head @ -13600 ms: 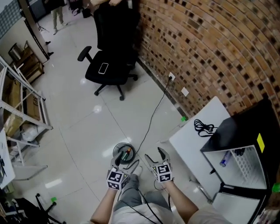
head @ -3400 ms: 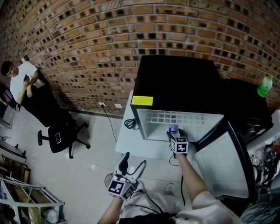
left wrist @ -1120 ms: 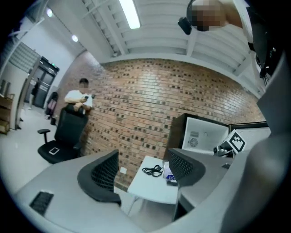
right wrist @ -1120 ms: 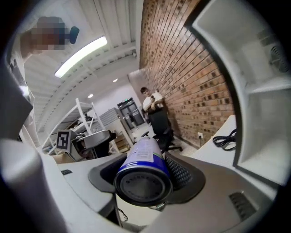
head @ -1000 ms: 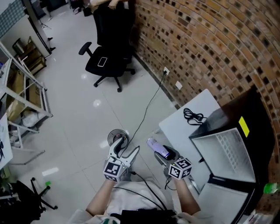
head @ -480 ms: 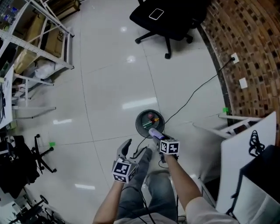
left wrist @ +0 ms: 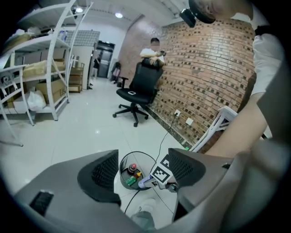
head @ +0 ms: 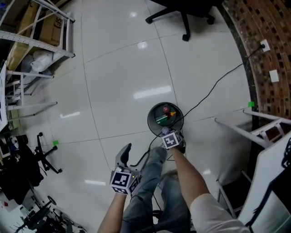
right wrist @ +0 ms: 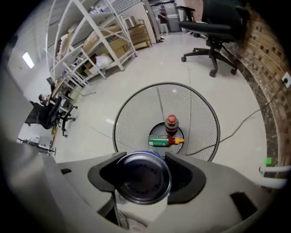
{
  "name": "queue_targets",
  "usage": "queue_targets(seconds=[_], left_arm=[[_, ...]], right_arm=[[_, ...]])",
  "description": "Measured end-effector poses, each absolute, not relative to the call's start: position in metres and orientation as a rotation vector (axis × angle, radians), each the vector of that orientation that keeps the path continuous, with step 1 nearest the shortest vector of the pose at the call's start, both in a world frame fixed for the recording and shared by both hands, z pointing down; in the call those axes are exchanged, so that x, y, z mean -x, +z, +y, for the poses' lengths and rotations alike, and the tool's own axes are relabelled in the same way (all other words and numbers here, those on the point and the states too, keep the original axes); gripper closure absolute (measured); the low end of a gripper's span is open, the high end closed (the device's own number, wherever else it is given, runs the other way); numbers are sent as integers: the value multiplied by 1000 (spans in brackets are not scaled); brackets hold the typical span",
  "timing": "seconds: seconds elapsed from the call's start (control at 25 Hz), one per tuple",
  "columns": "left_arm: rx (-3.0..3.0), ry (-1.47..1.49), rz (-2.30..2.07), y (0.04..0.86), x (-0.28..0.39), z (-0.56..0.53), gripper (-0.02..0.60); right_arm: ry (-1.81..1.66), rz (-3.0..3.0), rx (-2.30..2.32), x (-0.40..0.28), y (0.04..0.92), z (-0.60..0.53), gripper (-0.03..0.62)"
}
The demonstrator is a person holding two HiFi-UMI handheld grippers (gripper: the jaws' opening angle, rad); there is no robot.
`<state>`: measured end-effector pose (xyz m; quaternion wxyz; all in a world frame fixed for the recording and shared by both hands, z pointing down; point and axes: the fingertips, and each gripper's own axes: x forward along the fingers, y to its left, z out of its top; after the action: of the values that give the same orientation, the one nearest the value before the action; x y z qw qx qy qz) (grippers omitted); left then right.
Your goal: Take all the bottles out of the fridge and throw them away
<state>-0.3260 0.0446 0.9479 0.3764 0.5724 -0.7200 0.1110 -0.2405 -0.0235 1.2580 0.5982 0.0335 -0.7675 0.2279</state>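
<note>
A black wire-mesh bin (head: 152, 119) stands on the white tiled floor. Inside it lie a red-capped bottle (right wrist: 171, 124) and a green bottle (right wrist: 161, 141). My right gripper (head: 165, 133) hangs at the bin's near rim, above the opening. It grips a pale lilac bottle (right wrist: 142, 177) seen end-on, with both pads against its sides, and its jaws are opening. My left gripper (head: 134, 156) stands open and empty to the lower left of the bin, above the person's legs. From the left gripper view the lilac bottle (left wrist: 144, 182) pokes out over the bin (left wrist: 123, 178).
A black cable (head: 213, 88) runs across the floor from the brick wall (head: 261, 27) past the bin. A black office chair (head: 182, 11) is at the far side. White shelving (head: 34, 38) stands at the far left, a white table frame (head: 254, 129) at the right.
The view has swung from the fridge down to the floor. My right gripper has carried the lilac bottle from the fridge side over to the bin's near rim.
</note>
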Motion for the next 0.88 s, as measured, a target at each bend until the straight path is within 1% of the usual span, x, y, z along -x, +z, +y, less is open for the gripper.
queue_targets(seconds=[0.08,0.12,0.32,0.48,0.56,0.76,0.84,0.88], left_arm=[[-1447,287,-1842,947,328,51,247],[-1427,275,-1851,944,329,54,247],[-1449,235,-1852,916,320,35,247],[-1509,207,-1825,883,300,10,247],[-1564,214,-1793,860,285,-2,247],[-1769,227,-1694,782,253,-41,247],[-1861,216,-1659,746,241,-58,247],[-1917,209,-1631,726,232,-66,247]], right_arm=[[586,-1732,-125,230,1253,-19,278],[615,-1722,-142,226,1246,-20,273],[710,-1782,-209,209,1191,-43,273],[778,-1865,-270,168,1132,-45,272],[853,-1923,-350,140,1083,-47,270],[969,-2205,-609,95,909,-88,261],[956,-2312,-751,71,841,-111,240],[937,-2358,-847,56,807,-122,220]])
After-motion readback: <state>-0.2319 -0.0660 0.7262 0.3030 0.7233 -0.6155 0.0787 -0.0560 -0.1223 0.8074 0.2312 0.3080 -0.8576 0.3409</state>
